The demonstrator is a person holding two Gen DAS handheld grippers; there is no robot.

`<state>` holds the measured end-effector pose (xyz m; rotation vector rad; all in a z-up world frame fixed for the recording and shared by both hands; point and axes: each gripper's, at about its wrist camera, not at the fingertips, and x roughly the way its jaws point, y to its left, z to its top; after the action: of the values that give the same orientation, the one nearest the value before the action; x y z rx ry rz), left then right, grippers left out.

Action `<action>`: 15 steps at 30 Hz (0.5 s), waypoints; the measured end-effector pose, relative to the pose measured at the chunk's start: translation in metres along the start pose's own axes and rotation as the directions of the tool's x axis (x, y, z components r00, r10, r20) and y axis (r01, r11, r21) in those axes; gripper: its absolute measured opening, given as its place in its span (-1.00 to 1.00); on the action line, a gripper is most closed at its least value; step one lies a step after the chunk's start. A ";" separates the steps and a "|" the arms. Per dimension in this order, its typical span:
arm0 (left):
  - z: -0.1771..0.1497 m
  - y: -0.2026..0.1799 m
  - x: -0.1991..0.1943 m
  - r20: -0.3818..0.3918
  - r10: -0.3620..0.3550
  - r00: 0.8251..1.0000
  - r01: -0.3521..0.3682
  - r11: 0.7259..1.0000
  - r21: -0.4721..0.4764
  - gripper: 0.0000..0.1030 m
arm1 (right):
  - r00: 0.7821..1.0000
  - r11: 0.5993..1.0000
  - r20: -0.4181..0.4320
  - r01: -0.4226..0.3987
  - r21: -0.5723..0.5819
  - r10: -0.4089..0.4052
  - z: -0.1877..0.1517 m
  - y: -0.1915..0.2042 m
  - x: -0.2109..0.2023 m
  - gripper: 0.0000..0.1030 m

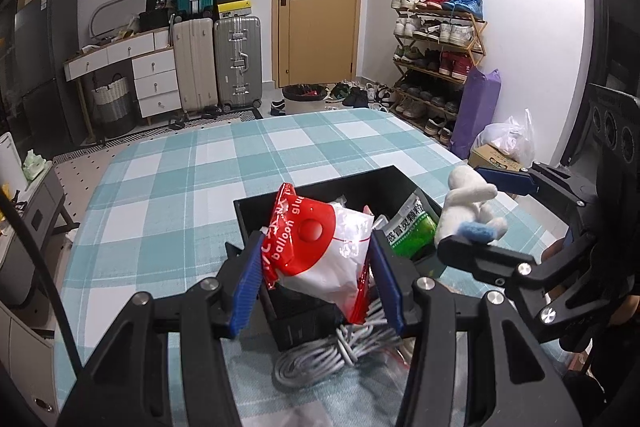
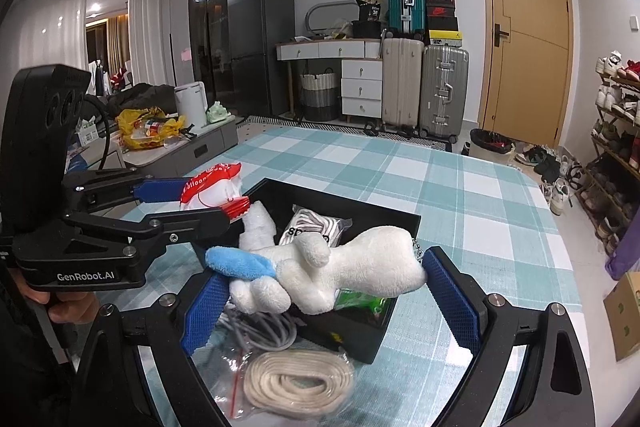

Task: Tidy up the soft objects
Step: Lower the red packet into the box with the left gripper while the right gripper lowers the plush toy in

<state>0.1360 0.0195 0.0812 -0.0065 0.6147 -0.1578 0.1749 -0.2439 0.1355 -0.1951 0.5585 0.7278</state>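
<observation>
My left gripper [image 1: 316, 279] is shut on a red and white "balloon glue" bag [image 1: 320, 247], which hangs over the near end of a black open box [image 1: 316, 175]. The right wrist view shows that bag [image 2: 212, 187] in the left gripper [image 2: 200, 201] at the left. My right gripper [image 2: 328, 291] is shut on a white plush toy [image 2: 360, 263] with a blue patch, held lengthwise between the blue pads above the box [image 2: 400, 215]. The left wrist view shows the plush [image 1: 468, 207] in the right gripper [image 1: 486, 217] over the box's right side.
The box holds a green packet [image 1: 412, 227] and a silver packet [image 2: 312, 227]. A grey cable coil [image 1: 328, 351] and a bagged beige rope coil [image 2: 300, 379] lie on the checked tablecloth [image 1: 200, 187] in front of it. Suitcases, drawers and a shoe rack stand beyond the table.
</observation>
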 end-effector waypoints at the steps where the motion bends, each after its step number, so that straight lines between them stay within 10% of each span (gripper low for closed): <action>1: 0.001 0.000 0.002 -0.002 -0.001 1.000 0.001 1.000 0.002 -0.01 | 1.000 1.000 -0.005 0.003 -0.004 -0.003 0.001 0.000 0.003 0.82; 15: 0.012 0.003 0.031 -0.047 -0.010 0.999 0.010 1.000 0.001 -0.01 | 0.998 0.999 -0.063 -0.006 -0.051 0.002 0.008 -0.006 0.039 0.82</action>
<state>0.1686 0.0169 0.0734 -0.0045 0.6617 -0.1688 0.2057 -0.2231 0.1204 -0.2655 0.6009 0.7422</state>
